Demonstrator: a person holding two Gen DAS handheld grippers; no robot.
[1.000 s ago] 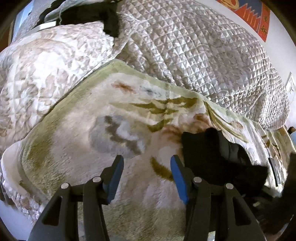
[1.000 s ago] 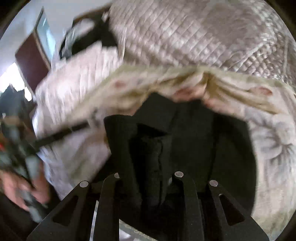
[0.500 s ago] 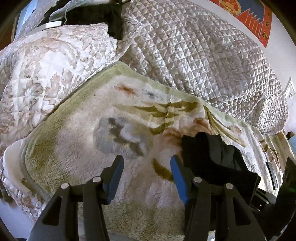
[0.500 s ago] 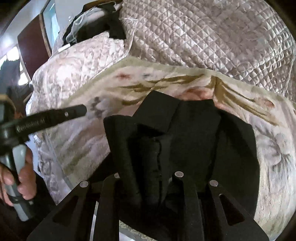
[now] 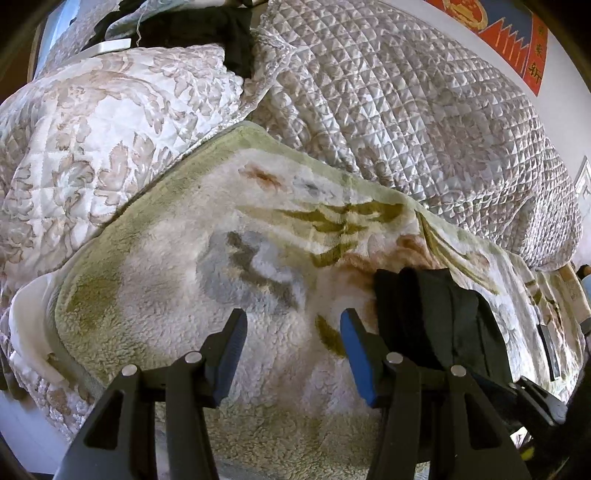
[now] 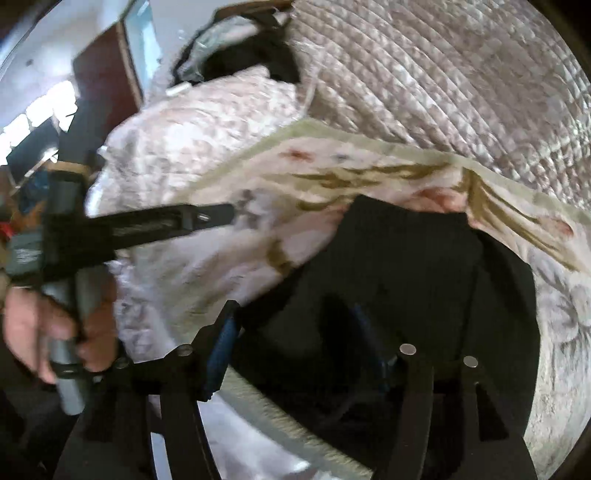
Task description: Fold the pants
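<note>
The black pants [image 6: 424, 266] lie folded in a thick bundle on a cream fleece blanket [image 5: 229, 295] spread over the bed. My right gripper [image 6: 295, 339] is at the bundle's near edge and its jaws are opening. Black cloth lies between the blue pads [image 6: 221, 347], which no longer press on it. In the left wrist view the pants [image 5: 436, 314] sit just right of my left gripper [image 5: 291, 343], which is open over bare fleece with nothing between its fingers. A hand [image 6: 44, 328] holds the left gripper's handle at the left of the right wrist view.
A grey diamond-quilted bedspread [image 5: 406, 110] rises behind the blanket, with a floral quilt [image 5: 92, 129] to its left. Dark clothes [image 5: 207, 29] are heaped at the far back. A red wall hanging [image 5: 509, 40] is at the upper right. The bed's near edge runs below the grippers.
My right gripper's jaws have spread apart and let go of the pants fold, and it has drawn back a little. The pants lie lower on the blanket. My left gripper has stayed put.
</note>
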